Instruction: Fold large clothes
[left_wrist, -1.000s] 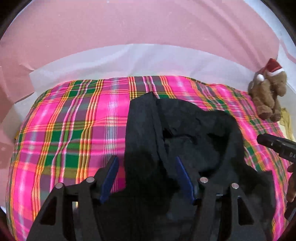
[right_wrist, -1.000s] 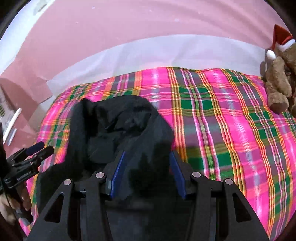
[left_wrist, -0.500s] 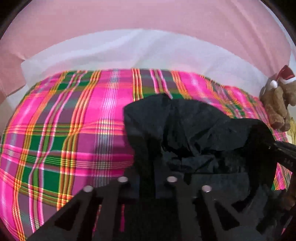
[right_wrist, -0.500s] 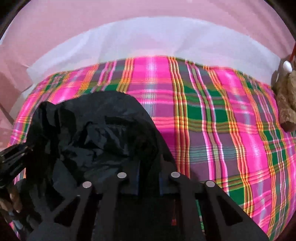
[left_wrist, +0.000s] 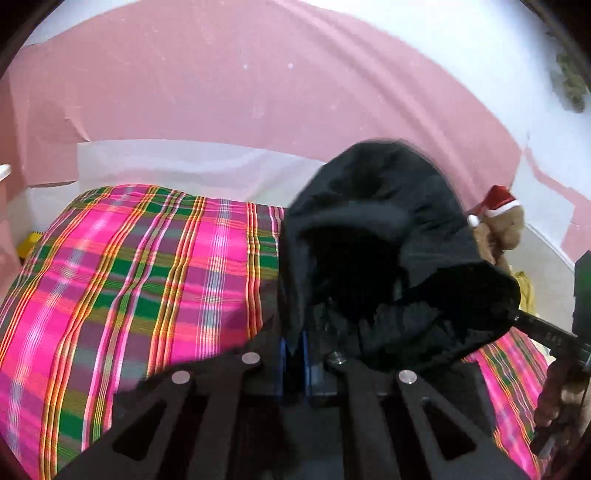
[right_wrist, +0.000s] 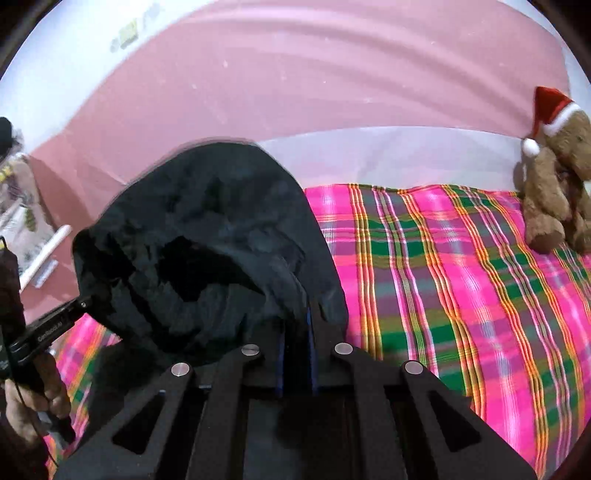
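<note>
Bed with pink-and-green plaid blanket (left_wrist: 147, 280), pink wall behind. Nearest: left gripper (left_wrist: 293, 354) and right gripper (right_wrist: 295, 347), jaws pressed together, each pinching an edge of the black garment (left_wrist: 376, 236), raised above the blanket between them. Farther back, at the blanket's edge: teddy bear (right_wrist: 557, 177) in red hat.

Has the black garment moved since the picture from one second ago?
Yes. The black garment has risen: in the left wrist view its top edge now covers the pink wall above the plaid cover, where earlier it lay within the plaid.
</note>
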